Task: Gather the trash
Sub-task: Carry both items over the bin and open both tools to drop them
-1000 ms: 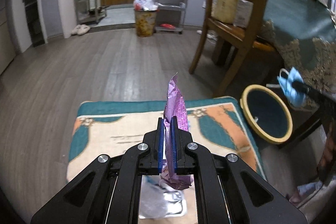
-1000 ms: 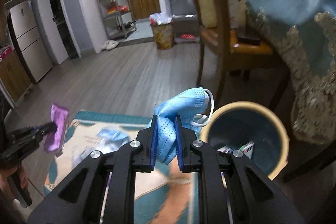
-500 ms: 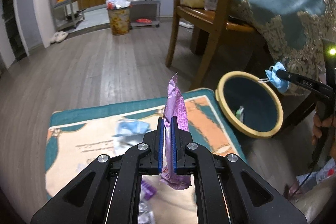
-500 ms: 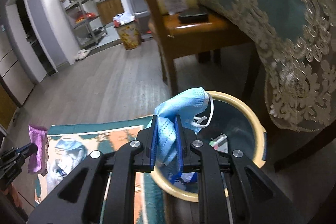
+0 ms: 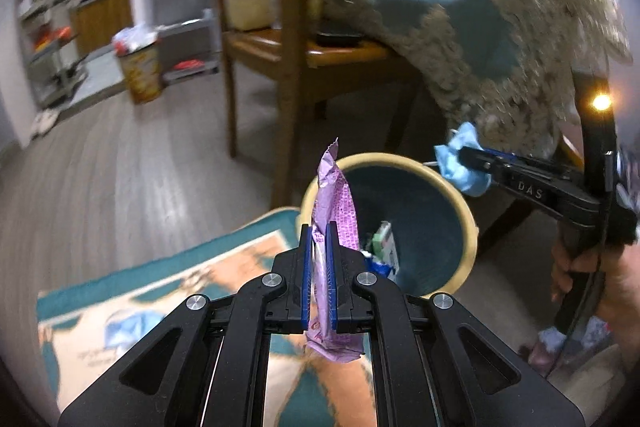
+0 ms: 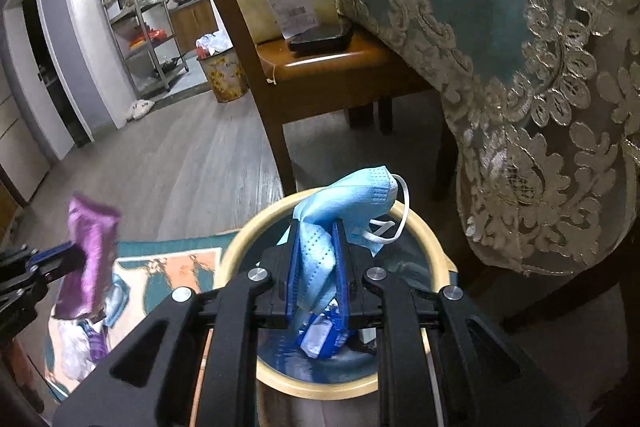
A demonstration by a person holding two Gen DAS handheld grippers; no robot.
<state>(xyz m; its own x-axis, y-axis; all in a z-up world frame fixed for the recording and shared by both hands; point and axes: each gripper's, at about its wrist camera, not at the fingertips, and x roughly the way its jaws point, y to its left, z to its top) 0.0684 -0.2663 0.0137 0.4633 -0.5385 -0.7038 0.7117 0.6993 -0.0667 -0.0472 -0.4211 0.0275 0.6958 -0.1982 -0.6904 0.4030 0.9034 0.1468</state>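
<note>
Left wrist view: left gripper (image 5: 319,247) clamped on purple snack wrapper (image 5: 335,203), wrapper upright between blue pads, level with near rim of round trash bin (image 5: 466,215). Right wrist view: right gripper (image 6: 316,251) clamped on crumpled blue face mask (image 6: 352,195), held directly above bin opening, ear loops hanging free. Packaging scraps (image 6: 320,339) inside bin. More litter (image 6: 80,343) on patterned floor mat (image 6: 168,267) beside bin.
</note>
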